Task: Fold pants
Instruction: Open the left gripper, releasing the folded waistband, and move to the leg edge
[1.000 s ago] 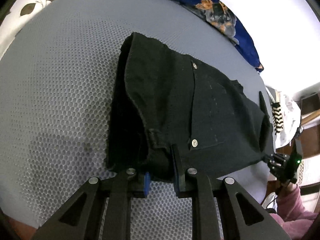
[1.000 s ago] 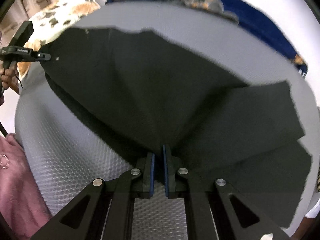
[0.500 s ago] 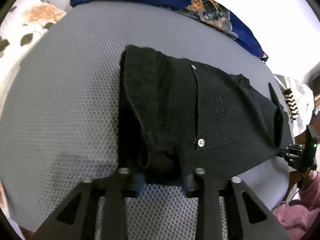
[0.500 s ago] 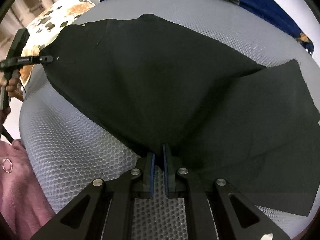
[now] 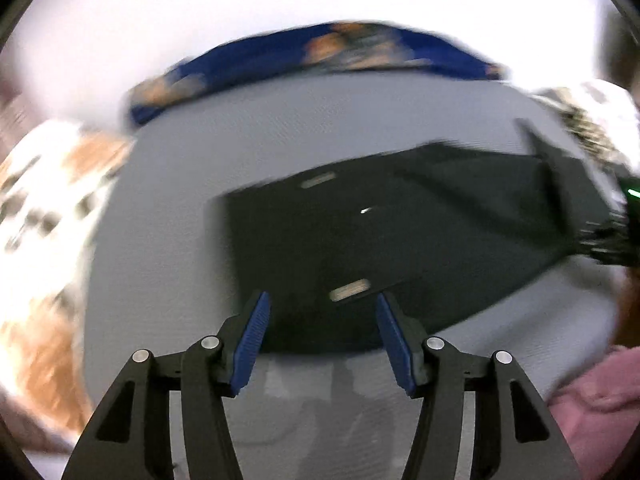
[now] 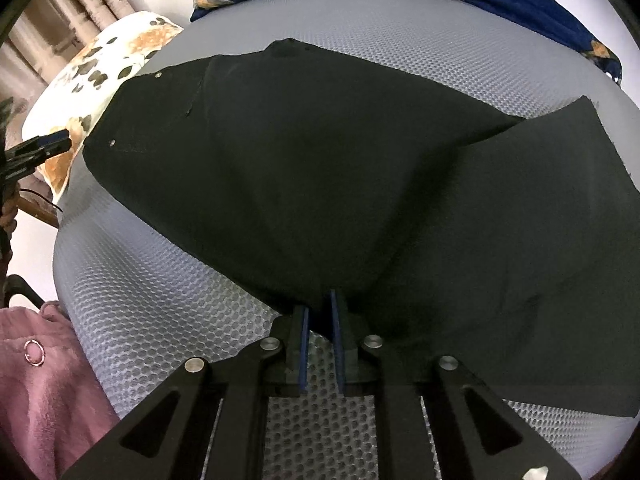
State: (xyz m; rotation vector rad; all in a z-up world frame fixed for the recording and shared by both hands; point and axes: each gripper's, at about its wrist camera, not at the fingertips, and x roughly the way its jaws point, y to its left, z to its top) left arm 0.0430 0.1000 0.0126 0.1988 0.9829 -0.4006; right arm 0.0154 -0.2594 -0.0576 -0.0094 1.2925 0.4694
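Left gripper (image 5: 322, 320) spread, empty, beside black denim pants (image 5: 400, 248); hem pinched by right gripper (image 6: 319, 312), seen only in right view.

No text, label, brand, number or sign can be read in either view. The black cotton pants (image 6: 320, 168) show only plain metal rivets without legible marking, and the left wrist view is too blurred by motion to make out any lettering.
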